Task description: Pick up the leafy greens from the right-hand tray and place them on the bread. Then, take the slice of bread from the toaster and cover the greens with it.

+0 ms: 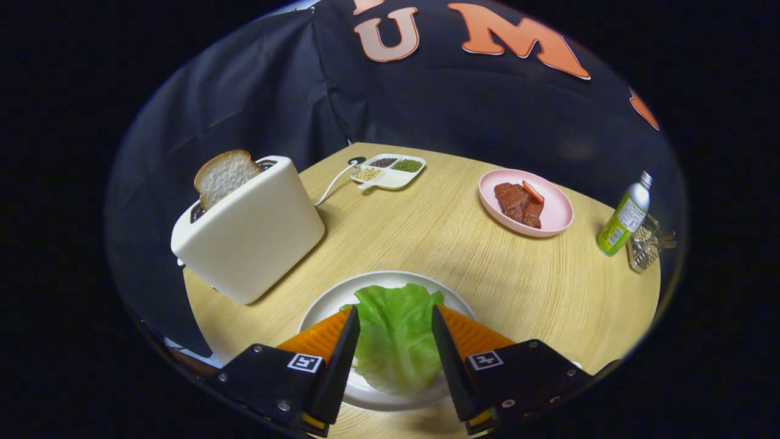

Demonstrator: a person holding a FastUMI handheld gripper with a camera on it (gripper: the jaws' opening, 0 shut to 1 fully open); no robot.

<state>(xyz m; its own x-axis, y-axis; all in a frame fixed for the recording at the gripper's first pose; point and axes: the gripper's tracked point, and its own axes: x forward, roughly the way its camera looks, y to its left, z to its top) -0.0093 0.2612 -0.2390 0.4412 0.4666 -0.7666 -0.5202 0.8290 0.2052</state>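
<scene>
The claw is seen spread fairly wide, with the leafy greens lying between its fingers; whether either finger actually touches the leaf can't really be made out. The greens are laid across a white plate on the wooden table, and any bread underneath is hidden by the leaf. Further back on the left, a white toaster is found with a slice of bread sticking up out of its slot. Off to the right a pink plate with a brown piece of meat is set, and a green bottle beside a wire basket. At the far edge a small divided tray of grains is placed.
</scene>
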